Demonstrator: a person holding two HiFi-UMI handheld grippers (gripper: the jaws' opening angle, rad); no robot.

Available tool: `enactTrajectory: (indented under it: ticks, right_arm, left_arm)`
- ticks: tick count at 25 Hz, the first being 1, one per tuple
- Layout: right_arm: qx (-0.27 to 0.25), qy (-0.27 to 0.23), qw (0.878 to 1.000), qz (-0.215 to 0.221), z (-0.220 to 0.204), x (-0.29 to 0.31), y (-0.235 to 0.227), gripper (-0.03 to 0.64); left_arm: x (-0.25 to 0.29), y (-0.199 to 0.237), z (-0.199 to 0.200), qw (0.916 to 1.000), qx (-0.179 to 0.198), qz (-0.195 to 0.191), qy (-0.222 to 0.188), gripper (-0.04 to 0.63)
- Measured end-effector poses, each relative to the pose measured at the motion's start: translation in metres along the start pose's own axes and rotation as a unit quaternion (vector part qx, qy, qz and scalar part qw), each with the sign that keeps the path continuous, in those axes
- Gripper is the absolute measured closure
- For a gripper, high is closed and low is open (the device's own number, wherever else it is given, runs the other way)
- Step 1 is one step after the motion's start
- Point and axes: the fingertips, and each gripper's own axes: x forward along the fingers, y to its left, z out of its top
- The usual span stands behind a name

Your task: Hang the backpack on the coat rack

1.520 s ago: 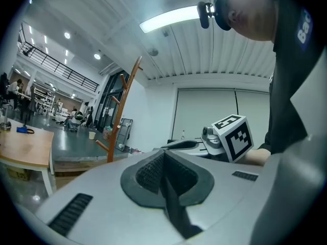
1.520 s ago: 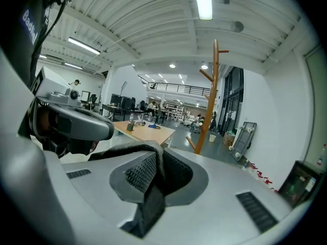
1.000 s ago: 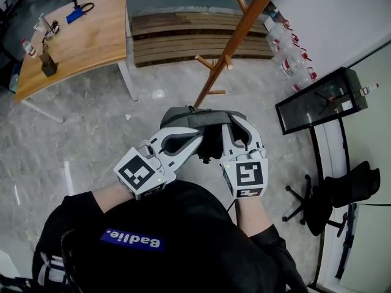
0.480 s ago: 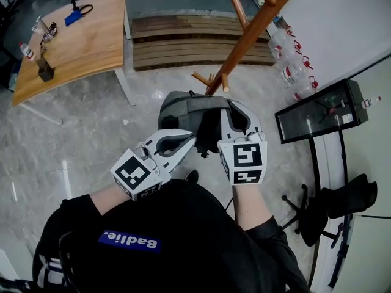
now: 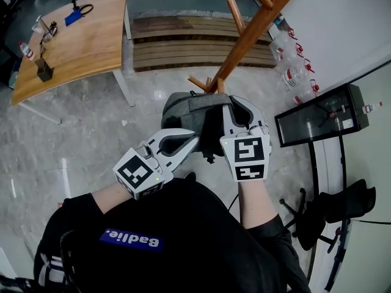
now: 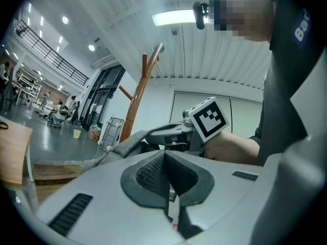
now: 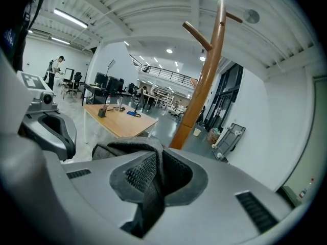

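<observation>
The grey backpack is held up in the air in front of the person, above the grey floor, between the two tools. In the head view its far edge lies just beside the lowest pegs of the coat rack; it hangs on none of them.

The right tool reaches over the bag's right side. In the right gripper view its jaws are clamped on a fold of the backpack's grey fabric, which bunches over the left pad and runs down through the seam between the pads of the right tool.

The left tool meets the bag's near edge from the near left. In the left gripper view the jaws of the left tool are pressed together pad to pad. A thin pale sliver shows low in the seam, and I cannot tell what it is. Beyond them a grey strap slants up toward the other tool.

The rack's brown wooden pole rises slanting to the far right in the head view. It stands tall with angled pegs in the right gripper view and the left gripper view.

Far left is a wooden tabletop carrying a small dark holder and a blue flat item. A slatted wooden platform lies far behind the rack. Clear bottles stand at the right wall, with a black case just near of them and a dark chair at the near right.
</observation>
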Motion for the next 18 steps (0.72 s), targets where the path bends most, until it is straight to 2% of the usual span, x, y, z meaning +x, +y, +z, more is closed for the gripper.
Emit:
enactTrajectory:
  ticks: [3,10,18]
  right_arm:
    - [-0.025,0.017,1.000,0.003,-0.001,0.003,-0.003,0.581]
    - [-0.088,0.074,0.993,0.036,-0.007,0.018,-0.010,0.580]
    - [-0.096,0.099,0.988,0.063,-0.012,0.028,-0.011,0.580]
  left_arm:
    - [0.002,0.000,-0.004,1.0000,0.007,-0.006,0.001,0.586]
    - [0.003,0.002,-0.012,0.9999,-0.003,-0.009,0.003,0.586]
    - [0.000,-0.005,-0.017,0.9999,-0.009,-0.008,0.007,0.586]
